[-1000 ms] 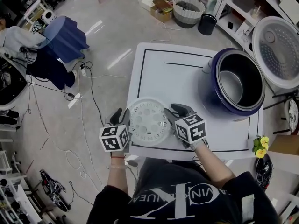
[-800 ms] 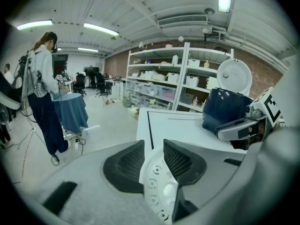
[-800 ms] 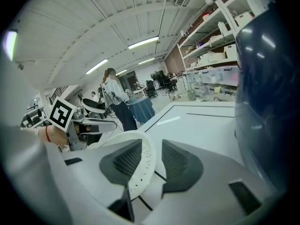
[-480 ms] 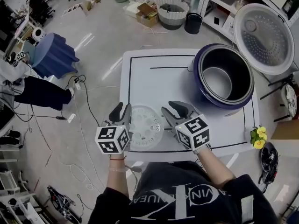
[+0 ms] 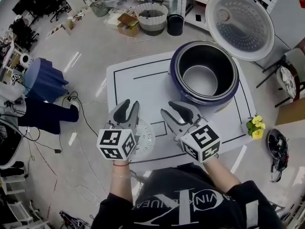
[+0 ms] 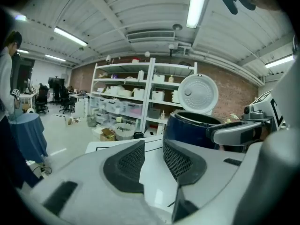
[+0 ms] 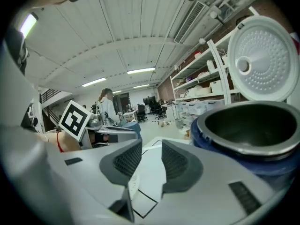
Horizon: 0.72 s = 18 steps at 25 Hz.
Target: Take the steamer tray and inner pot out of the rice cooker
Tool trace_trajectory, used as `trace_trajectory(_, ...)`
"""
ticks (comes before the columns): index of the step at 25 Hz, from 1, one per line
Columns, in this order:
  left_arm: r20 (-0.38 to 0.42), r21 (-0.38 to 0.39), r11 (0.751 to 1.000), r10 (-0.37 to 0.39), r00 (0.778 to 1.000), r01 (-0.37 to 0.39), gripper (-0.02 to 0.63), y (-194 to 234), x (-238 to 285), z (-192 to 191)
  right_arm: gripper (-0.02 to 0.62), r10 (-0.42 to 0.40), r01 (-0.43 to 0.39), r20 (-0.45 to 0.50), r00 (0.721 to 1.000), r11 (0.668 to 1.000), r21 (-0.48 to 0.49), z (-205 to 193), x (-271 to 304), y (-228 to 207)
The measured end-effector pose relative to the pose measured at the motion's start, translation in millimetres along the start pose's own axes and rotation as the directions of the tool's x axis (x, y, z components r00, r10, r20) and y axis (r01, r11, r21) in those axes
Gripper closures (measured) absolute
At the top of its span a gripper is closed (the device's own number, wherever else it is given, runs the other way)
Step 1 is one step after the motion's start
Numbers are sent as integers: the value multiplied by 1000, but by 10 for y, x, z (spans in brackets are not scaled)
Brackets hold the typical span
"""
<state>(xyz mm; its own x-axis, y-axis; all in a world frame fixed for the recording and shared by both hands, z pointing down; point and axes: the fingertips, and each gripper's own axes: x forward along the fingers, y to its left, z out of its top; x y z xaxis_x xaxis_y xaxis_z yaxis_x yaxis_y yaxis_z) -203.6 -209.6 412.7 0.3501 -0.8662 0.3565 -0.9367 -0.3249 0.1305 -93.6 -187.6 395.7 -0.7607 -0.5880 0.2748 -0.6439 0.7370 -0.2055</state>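
Observation:
The blue rice cooker (image 5: 206,95) stands at the table's far right with its white lid (image 5: 238,23) swung open. The metal inner pot (image 5: 202,78) sits inside it. The round white perforated steamer tray (image 5: 145,140) lies flat near the table's front edge, partly hidden by my left gripper (image 5: 131,105). That gripper hangs open above the tray with nothing in it. My right gripper (image 5: 167,108) is open and empty too, level with it and a little nearer the cooker. In the right gripper view, the pot (image 7: 253,123) is close ahead on the right.
The white table (image 5: 143,80) has black lines marked on it. Yellow flowers (image 5: 254,127) sit at its right edge. On the floor behind are a white basket (image 5: 152,12), a black bin (image 5: 175,24) and a cardboard box (image 5: 126,24). A blue draped stool (image 5: 45,80) and cables lie left.
Both grippers have risen from either side of the steamer tray, which stays flat on the table. The head view has swung towards the cooker.

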Motion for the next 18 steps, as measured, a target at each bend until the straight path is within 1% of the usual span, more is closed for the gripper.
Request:
trace_trajectory(4,34,27,997,-73,997,72,495,-304,108,228,469,-46,48,51,998,998,-29,188,-227,-73)
trace_trajectory(9,50,68,989,-138,989,134,496,-630,353,381,469,-128,133,111,986,990,-39,336,-514,-366)
trace_trajectory(12,45,105,981,-169,985,164,496,-805,456,448,469,-193,201,137,972,978,-47,425,-708,-545)
trace_trajectory(15,55,101,975,-206,977,200,495,-961,547,543,469,-258,267,155,954,963,-40,501,-902,-760)
trace_trajectory(18,61,103,970,-227,972,221,497,-1084,654,626,469,-323,333,161,932,942,-34,538,-1079,-1000)
